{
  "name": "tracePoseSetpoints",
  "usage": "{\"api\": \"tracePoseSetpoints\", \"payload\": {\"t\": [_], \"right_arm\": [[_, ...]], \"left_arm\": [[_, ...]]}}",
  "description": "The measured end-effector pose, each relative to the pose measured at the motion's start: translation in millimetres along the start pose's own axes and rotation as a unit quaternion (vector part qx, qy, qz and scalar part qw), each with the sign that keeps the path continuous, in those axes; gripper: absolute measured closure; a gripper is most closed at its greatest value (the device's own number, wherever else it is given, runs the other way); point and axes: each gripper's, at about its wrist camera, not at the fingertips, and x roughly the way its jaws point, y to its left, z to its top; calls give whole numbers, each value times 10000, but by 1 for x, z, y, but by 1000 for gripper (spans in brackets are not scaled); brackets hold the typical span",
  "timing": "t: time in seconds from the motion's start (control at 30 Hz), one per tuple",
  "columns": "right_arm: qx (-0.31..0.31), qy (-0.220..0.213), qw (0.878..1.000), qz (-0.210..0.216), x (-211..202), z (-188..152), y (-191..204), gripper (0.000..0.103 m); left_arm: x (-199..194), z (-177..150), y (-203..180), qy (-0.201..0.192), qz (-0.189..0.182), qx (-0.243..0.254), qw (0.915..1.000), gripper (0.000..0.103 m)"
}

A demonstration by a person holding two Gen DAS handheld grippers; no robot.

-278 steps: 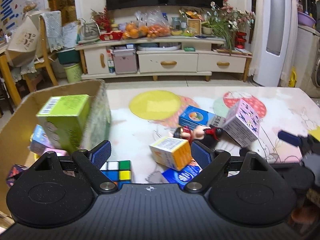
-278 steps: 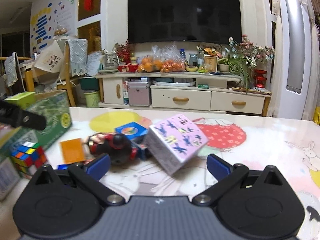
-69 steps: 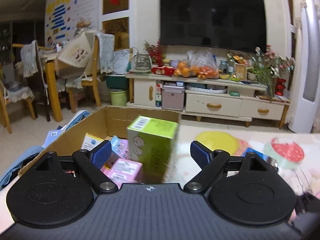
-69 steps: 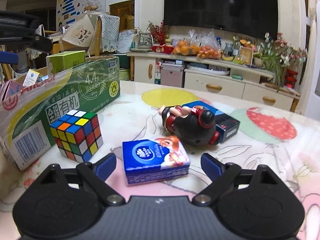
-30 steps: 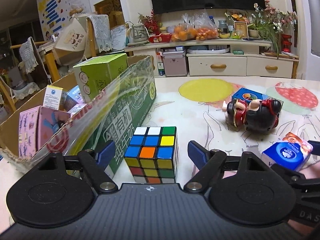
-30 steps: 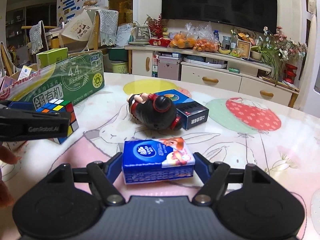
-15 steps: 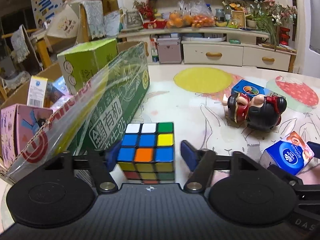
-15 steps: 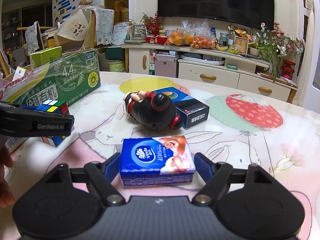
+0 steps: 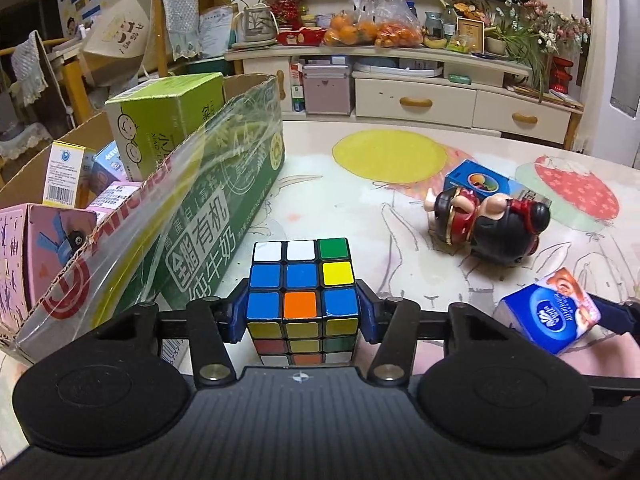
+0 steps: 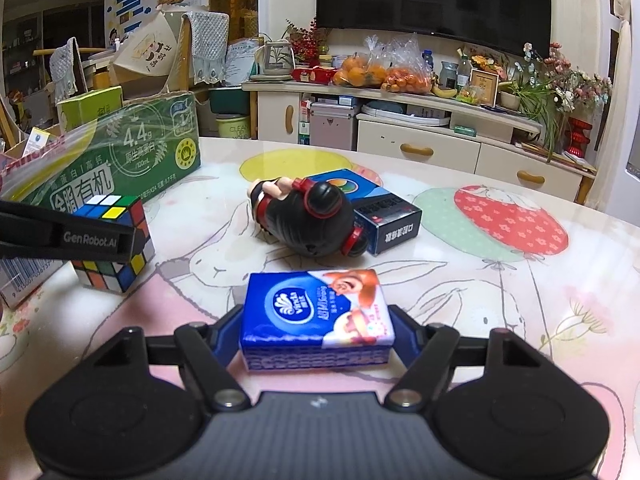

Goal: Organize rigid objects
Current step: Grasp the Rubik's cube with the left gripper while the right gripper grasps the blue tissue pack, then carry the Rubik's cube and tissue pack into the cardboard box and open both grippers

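My left gripper point(image 9: 301, 316) is shut on a Rubik's cube point(image 9: 300, 280), its blue pads pressed on both sides of the cube on the table. My right gripper point(image 10: 316, 334) is shut on a blue tissue pack point(image 10: 316, 312), held at the table's near side. The tissue pack also shows in the left wrist view point(image 9: 550, 314), and the cube in the right wrist view point(image 10: 116, 244). A black and red doll point(image 9: 488, 222) lies on its side mid-table against a blue box point(image 9: 478, 182).
An open green cardboard carton point(image 9: 192, 208) stands left of the cube, holding a lime green box point(image 9: 164, 120), pink boxes point(image 9: 36, 248) and small cartons. A TV cabinet point(image 9: 420, 96) stands beyond the table's far edge.
Both grippers have closed: the left pads now press the cube, and the right pads now press the tissue pack. The cube and pack have not moved away.
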Motion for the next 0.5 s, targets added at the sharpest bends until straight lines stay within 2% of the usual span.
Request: {"api": "tracePoseSetpoints", "payload": {"t": [0.5], "right_arm": [[191,-108,9998,7,-13,8,3,30]], "left_arm": [[-15,6,1,-35,-319,93,9994,39]]}}
